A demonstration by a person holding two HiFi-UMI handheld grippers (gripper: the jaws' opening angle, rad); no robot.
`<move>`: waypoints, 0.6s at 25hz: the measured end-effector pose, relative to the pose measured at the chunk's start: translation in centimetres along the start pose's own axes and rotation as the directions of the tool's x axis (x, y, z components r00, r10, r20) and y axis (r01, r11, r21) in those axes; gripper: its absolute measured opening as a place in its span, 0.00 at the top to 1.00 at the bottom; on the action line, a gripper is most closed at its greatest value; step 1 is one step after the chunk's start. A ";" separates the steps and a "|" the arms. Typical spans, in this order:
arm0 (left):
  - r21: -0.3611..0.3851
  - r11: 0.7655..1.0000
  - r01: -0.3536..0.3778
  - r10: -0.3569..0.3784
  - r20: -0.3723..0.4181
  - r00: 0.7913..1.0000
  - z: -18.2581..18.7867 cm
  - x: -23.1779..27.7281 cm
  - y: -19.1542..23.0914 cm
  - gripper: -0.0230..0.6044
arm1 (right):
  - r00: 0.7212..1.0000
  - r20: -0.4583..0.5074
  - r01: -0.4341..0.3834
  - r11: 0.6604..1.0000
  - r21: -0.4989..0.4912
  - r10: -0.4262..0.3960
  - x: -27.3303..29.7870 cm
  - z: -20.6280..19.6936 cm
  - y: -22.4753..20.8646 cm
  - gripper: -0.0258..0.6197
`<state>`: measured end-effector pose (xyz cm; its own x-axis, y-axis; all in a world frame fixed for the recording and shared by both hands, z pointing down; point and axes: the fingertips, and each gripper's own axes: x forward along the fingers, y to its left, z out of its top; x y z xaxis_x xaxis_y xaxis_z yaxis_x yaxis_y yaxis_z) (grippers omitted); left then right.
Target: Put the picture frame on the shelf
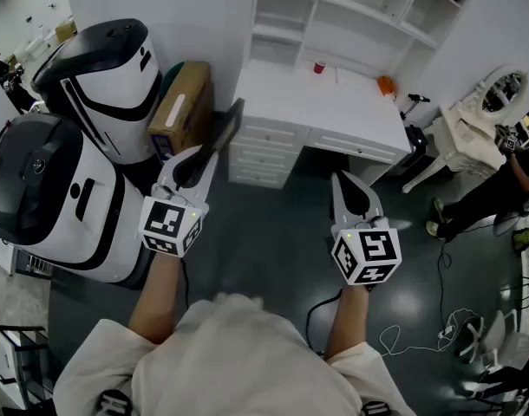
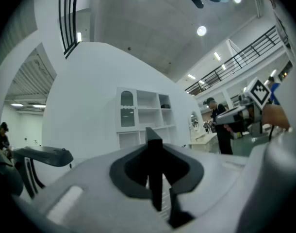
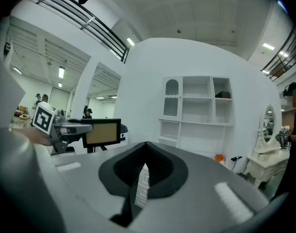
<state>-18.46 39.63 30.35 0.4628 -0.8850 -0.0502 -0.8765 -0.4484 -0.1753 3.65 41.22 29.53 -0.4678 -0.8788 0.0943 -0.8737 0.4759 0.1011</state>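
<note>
Finish-wise: the picture frame [image 1: 227, 125] has a matt black border, and its panel looks like plain tan card, though it's too small in the right gripper view to be sure. The left gripper [image 1: 211, 148] and right gripper [image 1: 340, 180] have matt pale-grey plastic shells with dark ribbed pads [image 3: 131, 166]. The desk and shelf unit [image 1: 334, 102] is smooth white paint. The floor [image 1: 273, 241] is dark and glossy. The big rounded machines [image 1: 108, 72] are shiny white-and-black plastic. Raw brown cardboard box [image 1: 179, 102]. Cream cloth sleeves [image 1: 100, 371].
</note>
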 end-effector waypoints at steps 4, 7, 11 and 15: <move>0.021 1.000 0.006 -0.005 -0.015 1.000 -0.1 0.4 -0.8 0.90 | 1.000 -0.005 0.001 1.000 0.004 -0.001 0.0 -0.3 -0.8 0.95; 0.028 1.000 0.015 -0.015 -0.025 1.000 -0.4 1.0 -1.4 0.90 | 1.000 0.015 -0.022 1.000 0.003 0.022 0.1 -0.2 -1.0 0.95; 0.039 0.999 0.027 -0.026 -0.035 0.999 -0.8 1.8 -2.2 0.90 | 0.997 0.045 -0.064 0.998 -0.021 0.065 0.3 -0.1 -0.9 0.95; 0.049 0.998 0.034 -0.031 -0.051 0.998 -1.1 2.7 -3.6 0.90 | 0.991 0.035 -0.130 0.992 0.000 0.130 0.4 -0.7 -1.2 0.95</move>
<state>-14.19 38.69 31.96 0.4825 -0.8759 0.0054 -0.8530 -0.4712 -0.2244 4.61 40.34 30.14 -0.5815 -0.8103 0.0720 -0.8056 0.5859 0.0880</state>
